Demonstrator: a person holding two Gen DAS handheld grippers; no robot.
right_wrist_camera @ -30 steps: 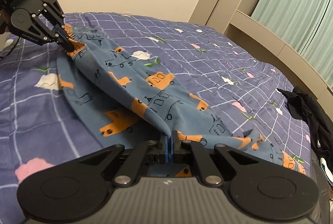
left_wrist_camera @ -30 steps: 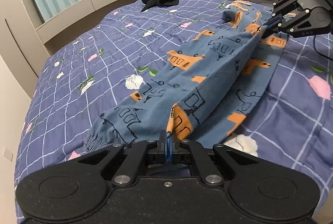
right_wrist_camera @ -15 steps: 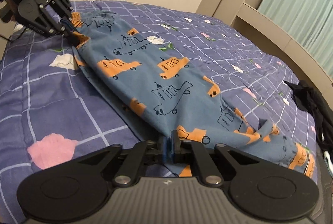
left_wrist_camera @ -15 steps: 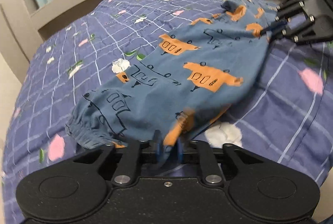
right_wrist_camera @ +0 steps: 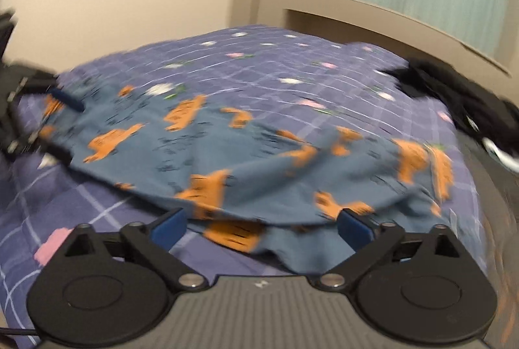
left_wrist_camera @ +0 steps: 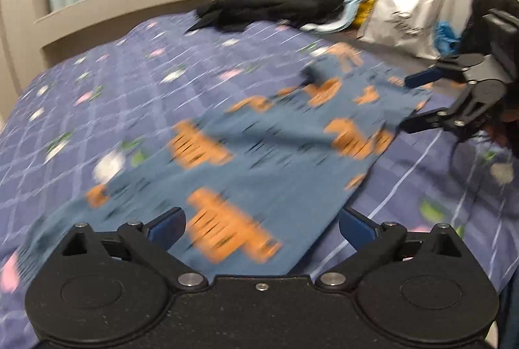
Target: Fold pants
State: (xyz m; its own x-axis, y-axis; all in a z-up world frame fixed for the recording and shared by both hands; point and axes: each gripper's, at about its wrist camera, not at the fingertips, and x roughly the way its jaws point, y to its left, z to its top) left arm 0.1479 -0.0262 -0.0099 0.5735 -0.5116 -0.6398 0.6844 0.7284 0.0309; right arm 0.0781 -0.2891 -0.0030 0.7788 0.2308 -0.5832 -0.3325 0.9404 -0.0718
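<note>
The bed (left_wrist_camera: pixel 97 96), under a purple checked quilt, carries the blue pants (left_wrist_camera: pixel 266 154) printed with orange vehicles; they lie lengthwise across it, one leg apparently laid over the other, though blur hides the edges. Both views are smeared, so fine detail is uncertain.

The risk, as a judgement: the pants rest loose, with nothing pinning them. The layer nearest the right tongs (right_wrist_camera: pixel 261 224) bulges and overhangs an under-layer instead of lying flush, so the next fold could trap that ridge and come out crooked. The hem nearest the left tongs (left_wrist_camera: pixel 261 227) sits close to the quilt's near edge and could slide if dragged. Snagging the quilt along with the cloth is also possible.

A heap of black clothing (left_wrist_camera: pixel 269 10) lies at the far side of the bed.

The one container is a white shopping bag (left_wrist_camera: pixel 407 19), upright near the headboard; its contents are not visible.

Both tongs stand wide apart, holding nothing, each at one end of the pants.
</note>
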